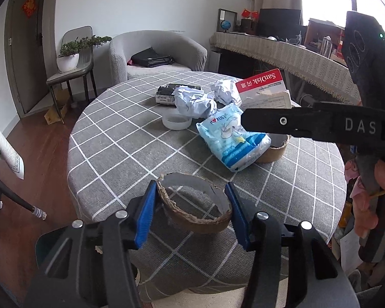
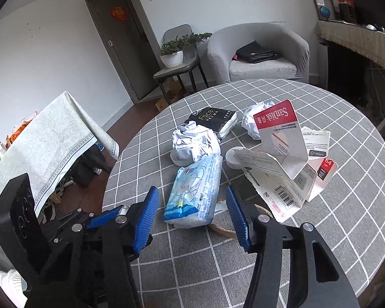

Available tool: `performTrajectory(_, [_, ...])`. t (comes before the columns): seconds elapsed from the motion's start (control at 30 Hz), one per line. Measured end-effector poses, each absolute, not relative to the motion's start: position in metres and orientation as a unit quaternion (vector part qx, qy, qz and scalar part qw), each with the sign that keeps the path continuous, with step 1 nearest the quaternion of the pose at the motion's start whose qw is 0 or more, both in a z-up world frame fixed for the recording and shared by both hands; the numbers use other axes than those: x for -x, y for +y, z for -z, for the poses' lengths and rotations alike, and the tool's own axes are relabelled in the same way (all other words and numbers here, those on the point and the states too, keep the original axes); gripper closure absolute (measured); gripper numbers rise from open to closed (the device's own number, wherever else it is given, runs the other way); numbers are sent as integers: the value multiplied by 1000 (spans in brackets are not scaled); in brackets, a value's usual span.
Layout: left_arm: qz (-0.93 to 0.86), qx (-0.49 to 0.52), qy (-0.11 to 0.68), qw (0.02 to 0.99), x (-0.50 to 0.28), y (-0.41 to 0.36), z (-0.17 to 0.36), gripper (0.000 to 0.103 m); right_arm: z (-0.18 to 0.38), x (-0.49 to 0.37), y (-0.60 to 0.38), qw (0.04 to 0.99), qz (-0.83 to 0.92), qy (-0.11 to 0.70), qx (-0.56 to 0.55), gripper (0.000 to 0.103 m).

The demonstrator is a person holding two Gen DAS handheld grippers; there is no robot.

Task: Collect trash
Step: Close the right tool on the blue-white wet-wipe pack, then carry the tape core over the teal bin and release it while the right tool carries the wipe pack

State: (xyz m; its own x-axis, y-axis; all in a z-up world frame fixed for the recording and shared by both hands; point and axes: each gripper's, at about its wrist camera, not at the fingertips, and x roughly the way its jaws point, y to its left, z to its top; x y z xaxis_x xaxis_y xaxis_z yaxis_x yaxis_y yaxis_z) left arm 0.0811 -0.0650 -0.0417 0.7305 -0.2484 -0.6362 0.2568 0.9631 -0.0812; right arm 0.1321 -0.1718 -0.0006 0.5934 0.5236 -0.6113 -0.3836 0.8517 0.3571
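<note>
My left gripper (image 1: 191,205) is shut on a brown cardboard tape ring (image 1: 192,201), pads against its two sides, above the near edge of the round table (image 1: 110,138). My right gripper (image 2: 192,213) is open, its jaws on either side of a blue-and-white tissue pack (image 2: 195,192), apart from it; the pack also shows in the left wrist view (image 1: 231,138). Two crumpled paper balls (image 2: 195,143) (image 2: 254,120), a black "face" tissue pack (image 2: 214,120) and torn SanDisk cardboard packaging (image 2: 282,138) lie behind it.
A second cardboard ring (image 1: 274,151) sits under the blue pack. A white plastic ring (image 1: 177,122) lies by the paper ball. A grey armchair (image 2: 259,51), a chair with a potted plant (image 2: 174,54) and a cloth-covered side table (image 2: 38,138) surround the table.
</note>
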Motion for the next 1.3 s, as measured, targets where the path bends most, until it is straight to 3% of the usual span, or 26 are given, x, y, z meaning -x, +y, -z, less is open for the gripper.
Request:
performTrajectory(0.4, [134, 2, 334, 933, -90, -50, 34, 47, 12, -157, -159, 876, -249, 402, -91, 58])
performTrajectory(0.87, [119, 23, 330, 936, -82, -12, 25, 47, -3, -147, -125, 882, -254, 394, -38, 91])
performTrajectory(1.3, [96, 40, 330, 938, -63, 37, 23, 47, -20, -118, -92, 893, -277, 353, -16, 92])
